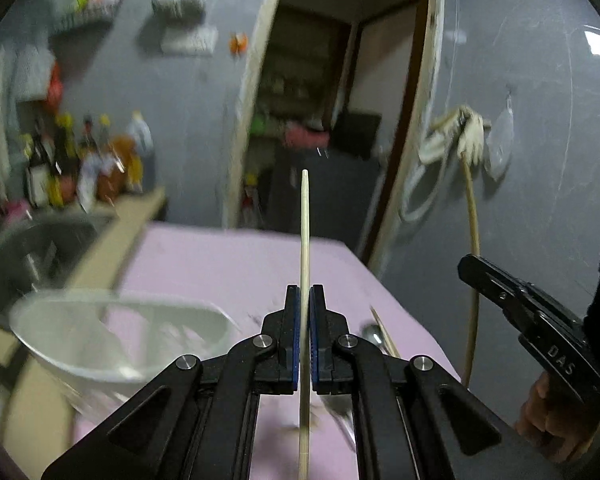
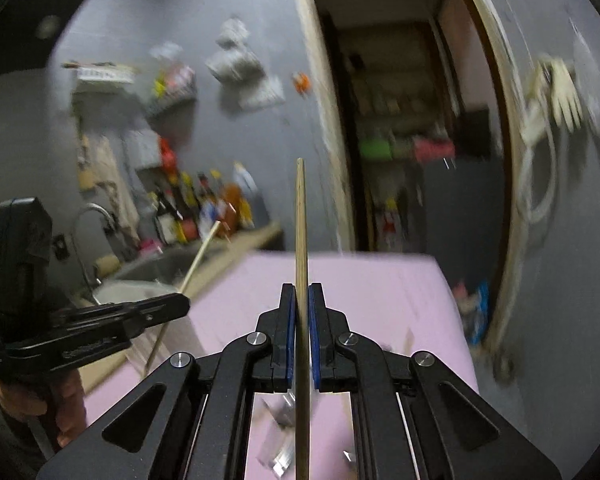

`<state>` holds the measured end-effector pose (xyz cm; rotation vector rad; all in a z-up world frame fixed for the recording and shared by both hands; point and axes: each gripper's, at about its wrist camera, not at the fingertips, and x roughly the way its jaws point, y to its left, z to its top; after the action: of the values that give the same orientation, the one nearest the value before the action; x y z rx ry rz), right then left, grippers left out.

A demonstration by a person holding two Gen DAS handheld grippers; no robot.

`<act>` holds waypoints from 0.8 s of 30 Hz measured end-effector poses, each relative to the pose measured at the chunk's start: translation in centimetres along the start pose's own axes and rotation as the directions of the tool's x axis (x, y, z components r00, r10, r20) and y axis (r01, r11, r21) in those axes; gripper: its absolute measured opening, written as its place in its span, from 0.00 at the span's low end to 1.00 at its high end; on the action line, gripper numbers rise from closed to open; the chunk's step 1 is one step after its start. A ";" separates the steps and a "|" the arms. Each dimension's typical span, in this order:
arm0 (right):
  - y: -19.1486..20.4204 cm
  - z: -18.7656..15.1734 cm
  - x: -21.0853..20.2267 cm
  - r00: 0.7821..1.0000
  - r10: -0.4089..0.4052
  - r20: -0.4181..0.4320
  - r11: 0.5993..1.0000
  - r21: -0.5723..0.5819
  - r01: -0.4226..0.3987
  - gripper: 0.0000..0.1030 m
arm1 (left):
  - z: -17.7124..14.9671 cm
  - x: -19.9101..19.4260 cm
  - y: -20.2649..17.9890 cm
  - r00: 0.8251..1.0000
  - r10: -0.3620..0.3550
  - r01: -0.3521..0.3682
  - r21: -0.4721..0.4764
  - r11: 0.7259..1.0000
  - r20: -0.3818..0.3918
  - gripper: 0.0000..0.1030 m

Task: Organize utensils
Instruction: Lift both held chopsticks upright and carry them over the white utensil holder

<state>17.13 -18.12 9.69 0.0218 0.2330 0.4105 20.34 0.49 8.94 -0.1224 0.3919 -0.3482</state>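
My left gripper (image 1: 305, 292) is shut on a pale wooden chopstick (image 1: 304, 232) that stands upright between its blue pads, above the pink table (image 1: 220, 264). My right gripper (image 2: 300, 292) is shut on a second wooden chopstick (image 2: 300, 220), also upright. The left gripper also shows in the right wrist view (image 2: 180, 304), with its chopstick (image 2: 198, 256) slanting up. The right gripper also shows in the left wrist view (image 1: 466, 266) at the right edge. A white bowl (image 1: 116, 340) sits at the table's left. A metal spoon (image 1: 374, 336) and another chopstick (image 1: 384, 332) lie on the table.
A metal sink (image 1: 32, 252) and a wooden counter (image 1: 112, 240) with several bottles (image 1: 80, 160) are at the left. An open doorway (image 1: 332, 100) is behind the table. A stick with a cloth (image 1: 470, 184) leans on the grey wall at the right. Blurred metal utensils (image 2: 280, 412) lie under the right gripper.
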 end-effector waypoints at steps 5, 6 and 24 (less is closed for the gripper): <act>3.6 2.6 1.3 0.988 0.104 0.112 0.994 -0.057 -0.098 0.04 | 2.7 -3.5 3.7 0.991 0.066 -0.068 0.017 0.998 0.119 0.02; 4.2 2.9 1.4 0.985 0.121 0.125 0.992 -0.058 -0.115 0.04 | 3.1 -4.0 4.7 0.988 0.077 -0.079 0.010 0.997 0.135 0.02; 12.2 4.7 9.8 0.908 0.310 0.282 0.950 -0.134 -0.283 0.04 | 2.7 -2.4 18.4 0.962 0.201 -0.178 -0.131 0.975 0.185 0.02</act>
<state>22.16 -2.88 12.97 0.0311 -0.0932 0.7148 25.00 18.62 8.94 -0.2271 0.2243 -0.1220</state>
